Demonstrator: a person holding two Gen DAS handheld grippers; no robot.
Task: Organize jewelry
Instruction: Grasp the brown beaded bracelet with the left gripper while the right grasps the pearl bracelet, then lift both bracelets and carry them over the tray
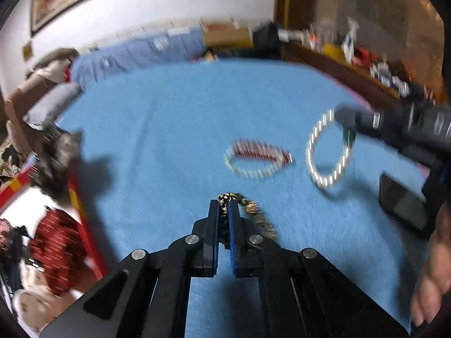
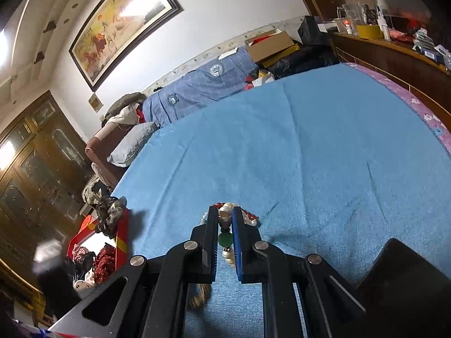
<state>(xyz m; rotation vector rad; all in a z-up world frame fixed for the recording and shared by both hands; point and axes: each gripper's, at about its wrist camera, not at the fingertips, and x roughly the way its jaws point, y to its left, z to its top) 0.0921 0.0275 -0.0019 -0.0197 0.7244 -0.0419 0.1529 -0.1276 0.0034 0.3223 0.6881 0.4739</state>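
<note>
A speckled black-and-gold bracelet (image 1: 225, 201) is seen clamped between the near-closed jaws of the left claw (image 1: 223, 211), its loose end trailing to the right over the blue blanket (image 1: 169, 129) of the bed. A white pearl bracelet (image 1: 328, 152) is held off the blanket by the right claw (image 1: 342, 118), which enters from the right of the left wrist view; a green bead hangs near the grip. In the right wrist view the right claw (image 2: 225, 219) is shown pinched on that same strand, with a pearl, a dark bead and the green bead (image 2: 225, 240) lined up between the jaws. A red-and-white bead bracelet (image 1: 258, 159) lies flat on the blanket, just left of the hanging pearl loop. A dark phone (image 1: 403, 205) rests at the near right. A red box (image 2: 118, 236) sits at the bed's left edge.
</note>
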